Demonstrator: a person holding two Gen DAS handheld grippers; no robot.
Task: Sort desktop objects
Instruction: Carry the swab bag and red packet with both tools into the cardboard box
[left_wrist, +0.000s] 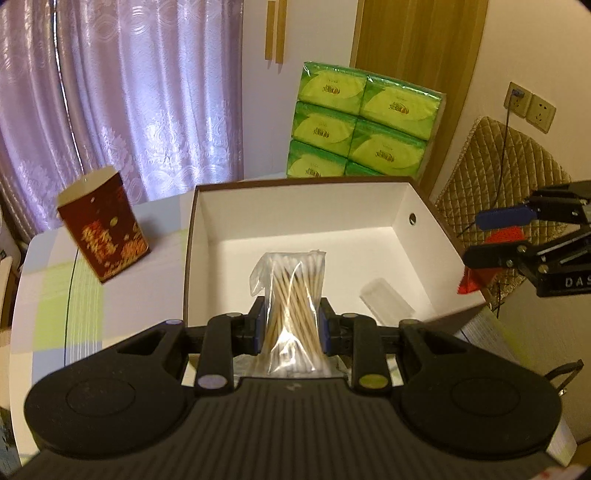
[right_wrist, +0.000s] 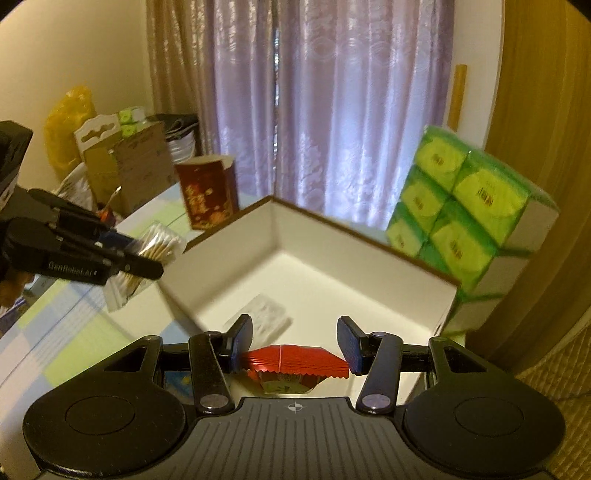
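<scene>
My left gripper (left_wrist: 291, 317) is shut on a clear bag of cotton swabs (left_wrist: 291, 280), held upright over the near edge of an open white box (left_wrist: 295, 206). A small clear plastic item (left_wrist: 384, 299) lies on the box floor at the right. My right gripper (right_wrist: 294, 341) is shut on a red foil packet (right_wrist: 295, 360), held flat over the box's near right corner. In the left wrist view the right gripper (left_wrist: 491, 236) hangs beyond the box's right wall with the red packet (left_wrist: 472, 280) dangling. The right wrist view shows the left gripper (right_wrist: 147, 254) with the swab bag (right_wrist: 159, 243).
A dark red and gold carton (left_wrist: 105, 229) stands on the checked tablecloth (left_wrist: 55, 295) left of the box. Stacked green tissue packs (left_wrist: 354, 125) rise behind it. A quilted chair back (left_wrist: 498, 173) stands at the right. Cardboard clutter (right_wrist: 125, 170) sits past the table's far end.
</scene>
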